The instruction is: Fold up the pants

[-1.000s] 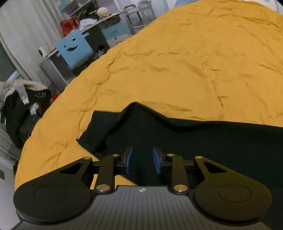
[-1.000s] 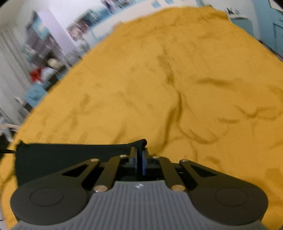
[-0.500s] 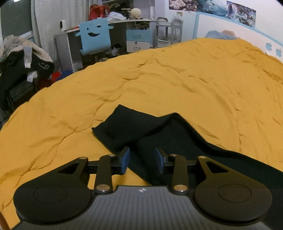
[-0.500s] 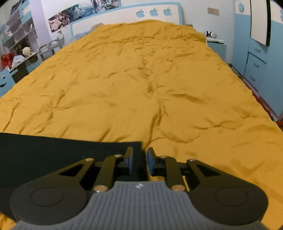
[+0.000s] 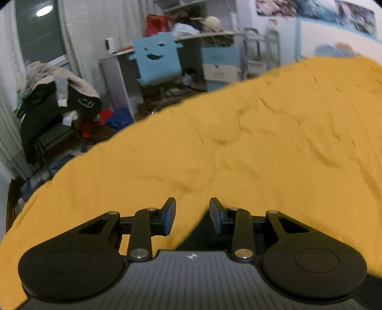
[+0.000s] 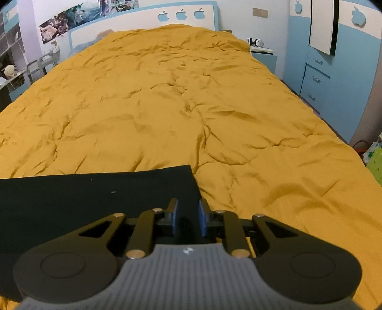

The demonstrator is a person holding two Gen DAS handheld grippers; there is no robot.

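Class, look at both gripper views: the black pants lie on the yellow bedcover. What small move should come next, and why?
Probably bring the left gripper back down onto the pants and grip the edge. Both grippers are open and hold nothing; the left view shows only a dark corner of cloth beneath it, mostly bedcover, while the right gripper hovers over the near corner.

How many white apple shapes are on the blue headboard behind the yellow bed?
3. They sit in a row on the headboard in the right wrist view: left apple shape, middle apple shape, right apple shape. None seems hidden.
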